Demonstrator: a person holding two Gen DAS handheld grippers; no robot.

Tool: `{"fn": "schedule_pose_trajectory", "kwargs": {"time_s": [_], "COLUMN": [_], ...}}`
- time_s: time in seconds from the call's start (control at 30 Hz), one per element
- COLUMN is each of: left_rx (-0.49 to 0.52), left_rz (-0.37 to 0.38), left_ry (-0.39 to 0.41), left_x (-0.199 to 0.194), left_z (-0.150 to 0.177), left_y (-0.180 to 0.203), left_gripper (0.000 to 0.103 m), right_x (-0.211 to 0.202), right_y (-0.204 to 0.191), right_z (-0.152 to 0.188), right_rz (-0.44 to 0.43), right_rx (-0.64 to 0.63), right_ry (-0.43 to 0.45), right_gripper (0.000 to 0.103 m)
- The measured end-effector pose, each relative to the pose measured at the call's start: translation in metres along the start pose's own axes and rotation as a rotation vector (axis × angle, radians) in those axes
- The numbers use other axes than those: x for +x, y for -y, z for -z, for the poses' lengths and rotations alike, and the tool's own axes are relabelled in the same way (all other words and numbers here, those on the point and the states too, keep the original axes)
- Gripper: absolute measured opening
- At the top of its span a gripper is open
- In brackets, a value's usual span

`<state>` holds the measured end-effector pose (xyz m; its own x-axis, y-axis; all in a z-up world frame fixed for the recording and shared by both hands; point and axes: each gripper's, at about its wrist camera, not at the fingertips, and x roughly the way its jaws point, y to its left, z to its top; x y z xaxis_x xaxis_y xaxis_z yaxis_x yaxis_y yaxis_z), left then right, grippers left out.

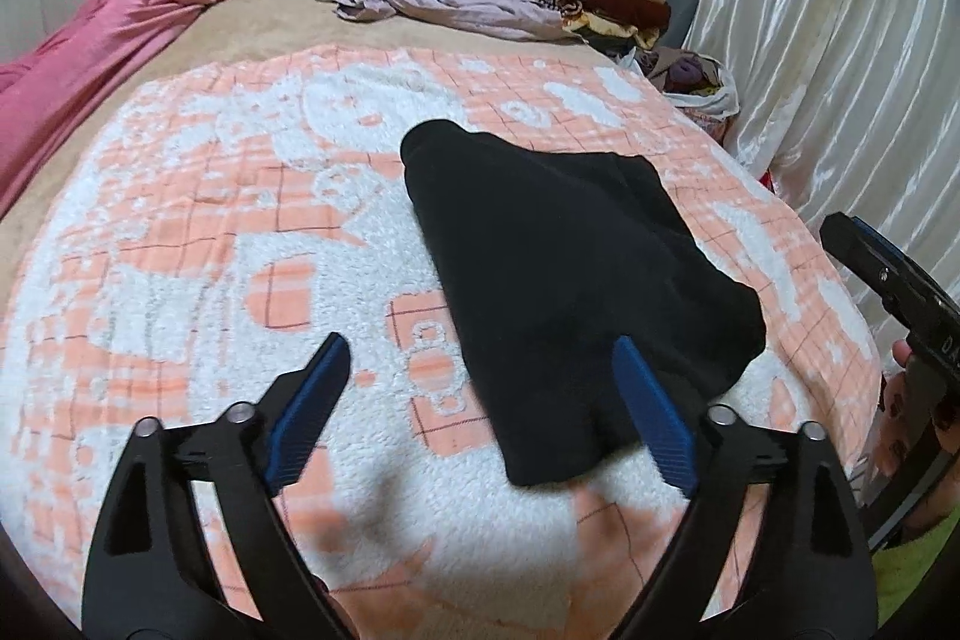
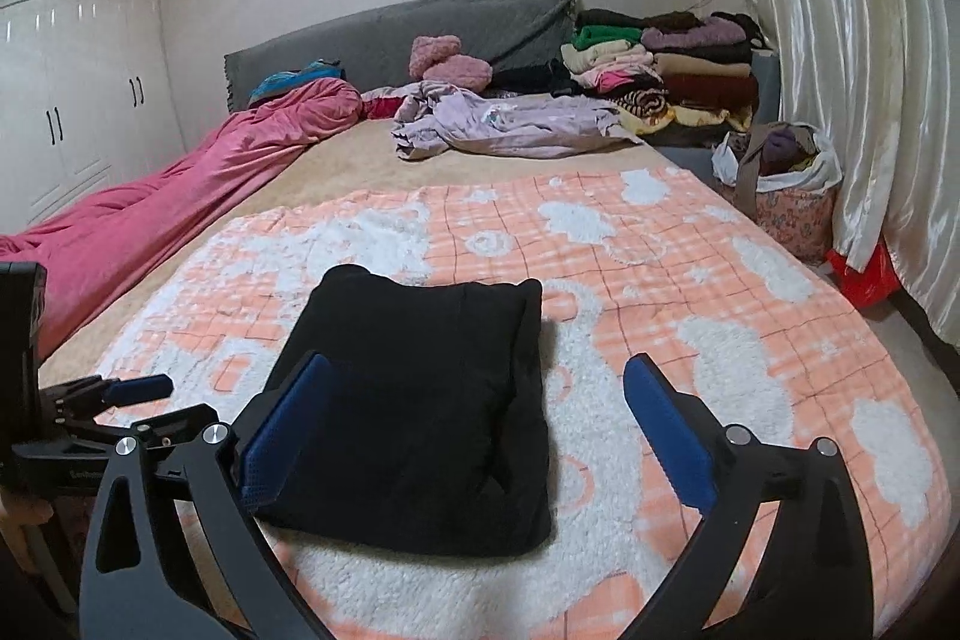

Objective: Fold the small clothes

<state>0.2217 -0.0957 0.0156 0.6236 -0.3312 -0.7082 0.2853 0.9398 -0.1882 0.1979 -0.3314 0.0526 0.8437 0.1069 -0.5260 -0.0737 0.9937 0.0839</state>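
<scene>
A black garment [image 1: 564,268] lies folded flat on the orange and white blanket [image 1: 240,232]; it also shows in the right wrist view [image 2: 420,400]. My left gripper [image 1: 480,388] is open and empty, hovering over the garment's near left edge. My right gripper [image 2: 474,412] is open and empty, above the garment's near edge, with its left finger [image 2: 282,430] over the cloth. The right gripper's body shows at the right edge of the left wrist view [image 1: 900,292]. The left gripper shows at the left of the right wrist view [image 2: 120,391].
A pink duvet [image 2: 180,196] lies along the bed's left side. A crumpled lilac garment [image 2: 498,124] and a stack of folded clothes [image 2: 666,70] sit at the far end by the grey headboard [image 2: 390,40]. A bag of clothes [image 2: 786,184] and curtains [image 2: 852,40] are on the right.
</scene>
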Motion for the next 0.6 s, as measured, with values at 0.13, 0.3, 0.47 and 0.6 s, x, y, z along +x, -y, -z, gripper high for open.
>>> {"fn": "schedule_pose_trajectory", "kwargs": {"time_s": [0.13, 0.3, 0.47, 0.6], "left_rx": [0.013, 0.022, 0.024, 0.031], "left_rz": [-0.018, -0.034, -0.047, -0.059], "left_ry": [0.023, 0.055, 0.079, 0.084], "left_x": [-0.014, -0.032, -0.048, -0.056], "left_z": [0.002, 0.009, 0.019, 0.031], "left_y": [0.001, 0.002, 0.004, 0.006], "left_gripper": [0.093, 0.093, 0.093, 0.093], "right_x": [-0.013, -0.031, -0.044, -0.053], "right_y": [-0.006, -0.013, -0.013, -0.014], "right_z": [0.004, 0.011, 0.023, 0.035], "right_rz": [0.007, 0.015, 0.018, 0.032], "right_rx": [-0.003, -0.009, 0.001, 0.001], "right_ry": [0.012, 0.027, 0.016, 0.004], "right_gripper": [0.098, 0.098, 0.098, 0.098]}}
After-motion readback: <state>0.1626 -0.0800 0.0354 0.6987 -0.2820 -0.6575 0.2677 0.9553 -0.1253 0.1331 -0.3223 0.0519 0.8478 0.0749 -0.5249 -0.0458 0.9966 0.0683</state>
